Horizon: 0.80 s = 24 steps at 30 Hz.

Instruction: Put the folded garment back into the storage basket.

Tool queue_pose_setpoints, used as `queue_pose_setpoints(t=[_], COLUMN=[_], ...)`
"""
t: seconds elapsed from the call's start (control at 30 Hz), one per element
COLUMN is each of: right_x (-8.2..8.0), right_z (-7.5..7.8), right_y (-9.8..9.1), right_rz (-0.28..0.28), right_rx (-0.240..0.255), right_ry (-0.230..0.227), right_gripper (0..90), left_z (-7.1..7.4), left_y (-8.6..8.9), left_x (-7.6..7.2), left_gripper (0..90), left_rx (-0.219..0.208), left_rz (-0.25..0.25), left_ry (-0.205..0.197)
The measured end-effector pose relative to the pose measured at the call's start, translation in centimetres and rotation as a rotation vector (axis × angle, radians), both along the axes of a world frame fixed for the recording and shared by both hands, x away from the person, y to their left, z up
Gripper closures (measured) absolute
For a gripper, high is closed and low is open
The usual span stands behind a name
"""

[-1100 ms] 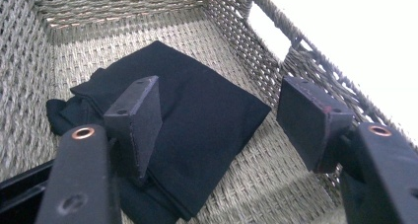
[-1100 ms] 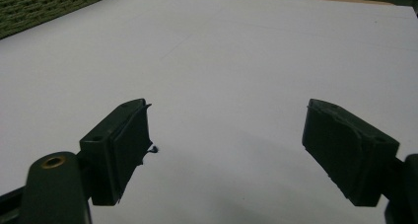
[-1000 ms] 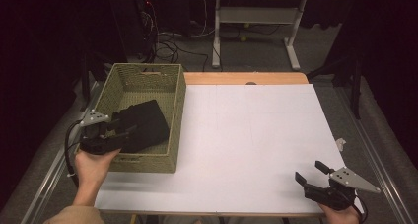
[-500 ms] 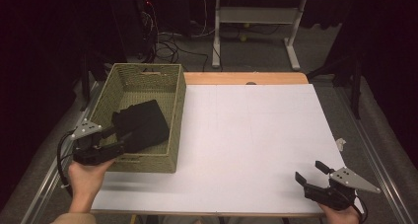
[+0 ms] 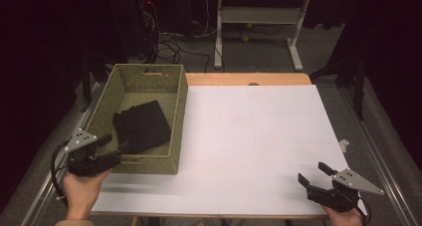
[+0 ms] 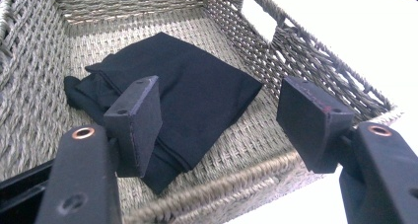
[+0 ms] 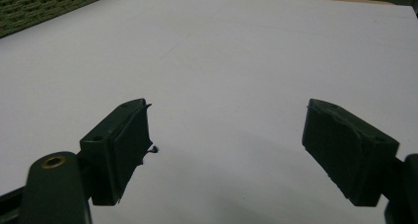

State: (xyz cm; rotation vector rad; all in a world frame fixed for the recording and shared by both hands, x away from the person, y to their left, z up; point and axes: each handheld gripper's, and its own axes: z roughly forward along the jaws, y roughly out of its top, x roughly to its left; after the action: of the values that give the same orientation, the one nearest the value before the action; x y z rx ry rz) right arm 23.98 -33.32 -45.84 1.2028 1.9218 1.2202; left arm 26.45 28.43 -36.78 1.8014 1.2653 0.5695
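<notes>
At basket [image 5: 175, 136] corner, L gripper [image 5: 113, 147] level, jaws apart

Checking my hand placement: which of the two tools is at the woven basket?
The left tool, open at the olive woven basket holding the folded black cloth; the right tool sits over bare white tabletop.

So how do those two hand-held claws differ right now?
The left gripper sits at the near rim of the woven basket, its jaws pointing toward the folded black cloth inside; the right gripper rests at the near right edge of the white table, far from the basket. The right one's jaws face bare tabletop. Both are open and hold nothing.
</notes>
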Motion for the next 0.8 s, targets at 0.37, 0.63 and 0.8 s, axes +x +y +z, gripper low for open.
queue_pose_setpoints(t=[0.37,0.63,0.8], right_x=[0.0,0.0,0.0], right_z=[0.0,0.0,0.0], right_y=[0.0,0.0,0.0], right_rz=[0.000,-0.001,-0.001], right_rx=[-0.001,-0.001,-0.001], right_ry=[0.000,0.002,0.002], right_gripper=[18.9,18.9,18.9], left_z=[-0.5,-1.1,-1.5], left_y=[0.6,0.9,1.1], left_x=[-1.5,-2.2,-2.6], left_gripper=[30.8,30.7,30.6], left_rx=[-0.009,-0.021,-0.024], left_rz=[0.004,0.013,0.018], left_ry=[-0.003,-0.004,-0.002])
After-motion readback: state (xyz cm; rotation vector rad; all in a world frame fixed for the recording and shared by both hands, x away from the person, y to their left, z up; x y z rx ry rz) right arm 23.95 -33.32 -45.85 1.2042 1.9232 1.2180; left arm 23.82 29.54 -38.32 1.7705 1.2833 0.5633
